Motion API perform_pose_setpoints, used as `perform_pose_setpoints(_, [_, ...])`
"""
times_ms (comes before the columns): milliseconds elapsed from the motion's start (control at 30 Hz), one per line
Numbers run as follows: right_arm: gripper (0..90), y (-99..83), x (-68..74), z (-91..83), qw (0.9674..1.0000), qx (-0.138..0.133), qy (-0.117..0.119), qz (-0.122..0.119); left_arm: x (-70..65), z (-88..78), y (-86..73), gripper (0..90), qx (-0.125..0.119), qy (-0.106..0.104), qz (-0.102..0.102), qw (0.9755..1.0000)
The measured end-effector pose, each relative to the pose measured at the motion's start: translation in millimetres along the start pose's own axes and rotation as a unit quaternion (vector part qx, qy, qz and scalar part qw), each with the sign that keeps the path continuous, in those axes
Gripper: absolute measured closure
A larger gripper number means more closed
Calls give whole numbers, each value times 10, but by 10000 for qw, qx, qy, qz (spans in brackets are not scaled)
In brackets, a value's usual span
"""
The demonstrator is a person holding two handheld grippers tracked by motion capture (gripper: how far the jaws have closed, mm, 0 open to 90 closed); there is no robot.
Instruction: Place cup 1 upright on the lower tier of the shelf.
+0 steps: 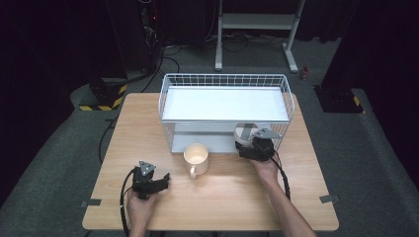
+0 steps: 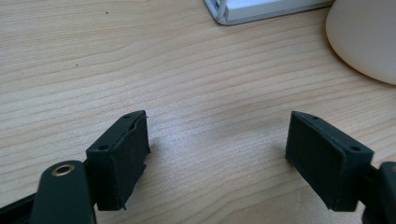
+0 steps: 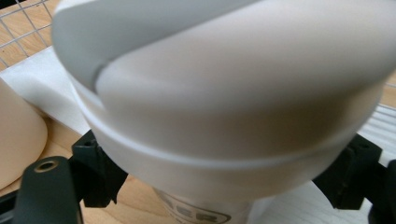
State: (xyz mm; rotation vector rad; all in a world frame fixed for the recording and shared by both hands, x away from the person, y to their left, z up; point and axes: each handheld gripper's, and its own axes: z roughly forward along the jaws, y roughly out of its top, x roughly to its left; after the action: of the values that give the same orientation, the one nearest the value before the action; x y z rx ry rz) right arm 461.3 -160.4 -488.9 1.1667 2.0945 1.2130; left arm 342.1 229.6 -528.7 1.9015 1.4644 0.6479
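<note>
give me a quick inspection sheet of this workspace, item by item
surface: light wooden table, bare between the hands; grey tape tabs at its front corners
job's things: grey-lidded white container at the lower shelf of the white wire rack, between the right gripper's jaws; cream mug stands in front of the rack, handle toward the person
clutter: nothing seen
grippers: left gripper rests low over bare table, jaws apart, nothing between them; right gripper is at the container, jaws either side below its lid; cannot tell if the pads press
cables: black cable trails from each gripper toward the person; more cables on the floor behind
surroundings: dark room, grey floor, metal stand behind, hazard-striped blocks at both sides
</note>
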Motion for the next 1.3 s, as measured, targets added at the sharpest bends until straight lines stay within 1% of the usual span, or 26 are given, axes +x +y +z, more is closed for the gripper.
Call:
perform_pose_setpoints(67, [149, -3, 1, 0, 9999, 34, -1, 107, 0, 0, 0, 216, 0, 0, 0, 10000])
perform_pose_setpoints(167, [141, -4, 0, 1, 10000, 37, -26, 61, 1, 0, 0, 216, -1, -2, 0, 10000])
perform_pose_setpoints(200, [140, -7, 11, 0, 9999, 84, -25, 125, 2, 0, 0, 216, -1, 0, -3, 10000])
perform_pose_setpoints(233, [136, -12, 3, 7, 9999, 107, -14, 68, 6, 1, 2, 218, 8, 7, 6, 10000])
perform_pose_setpoints(300, [135, -24, -2, 6, 9999, 135, -11, 101, 14, 7, 7, 220, -7, 34, 1, 10000])
perform_pose_setpoints(333, [135, -34, 3, -4, 9997, 136, -4, 183, 14, 7, 7, 221, -8, 35, 1, 10000])
perform_pose_setpoints(400, [133, -60, -15, -5, 9999, 103, 8, 136, 12, 7, 7, 221, -7, 42, 3, 10000])
perform_pose_setpoints(533, [138, -92, -13, -20, 9998, 80, -14, 198, 12, 7, 7, 221, -6, 43, 3, 10000])
perform_pose_setpoints(600, [142, -105, 10, -41, 9996, 142, -37, 229, 10, 7, 7, 221, -5, 54, 6, 10000])
perform_pose_setpoints(633, [146, -107, 21, -52, 9994, 219, -87, 241, 10, 7, 7, 221, -5, 53, 6, 10000])
perform_pose_setpoints(667, [151, -107, 17, -58, 9996, 221, -116, 136, 10, 6, 7, 221, -5, 58, 7, 10000])
perform_pose_setpoints(733, [175, -116, 18, -81, 9998, 161, -116, 76, 9, 5, 6, 221, -5, 64, 6, 10000])
perform_pose_setpoints(767, [184, -126, 27, -92, 9997, 155, -106, 125, 9, 5, 6, 221, -2, 64, 4, 10000])
perform_pose_setpoints(800, [192, -132, 27, -93, 9998, 153, -112, 76, 9, 5, 6, 221, -4, 64, 4, 10000])
perform_pose_setpoints(833, [207, -140, 42, -99, 9997, 166, -141, 106, 9, 5, 6, 221, -5, 63, 6, 10000])
perform_pose_setpoints(867, [210, -149, 49, -104, 9997, 138, -163, 74, 9, 5, 6, 221, -4, 64, 4, 10000])
perform_pose_setpoints(900, [214, -158, 61, -110, 9997, 147, -175, 118, 9, 5, 6, 221, -2, 64, 4, 10000])
perform_pose_setpoints(1000, [223, -177, 62, -106, 9995, 201, -215, 62, 9, 5, 6, 221, -4, 64, 2, 10000])
perform_pose_setpoints(1100, [242, -185, 60, -91, 9994, 215, -253, 110, 9, 5, 6, 221, -5, 64, 5, 10000])
perform_pose_setpoints(1133, [259, -189, 52, -78, 9994, 216, -271, 80, 10, 5, 6, 221, -4, 62, 5, 10000])
perform_pose_setpoints(1200, [292, -200, 49, -63, 9992, 250, -309, 107, 10, 5, 6, 221, -4, 63, 6, 10000])
perform_pose_setpoints(1233, [294, -205, 53, -59, 9990, 262, -313, 181, 10, 5, 6, 221, -4, 63, 5, 10000])
perform_pose_setpoints(1267, [292, -208, 38, -43, 9990, 265, -298, 176, 10, 5, 6, 221, -4, 62, 5, 10000])
perform_pose_setpoints(1300, [292, -208, 41, -35, 9988, 302, -300, 247, 10, 5, 6, 221, -4, 62, 5, 10000])
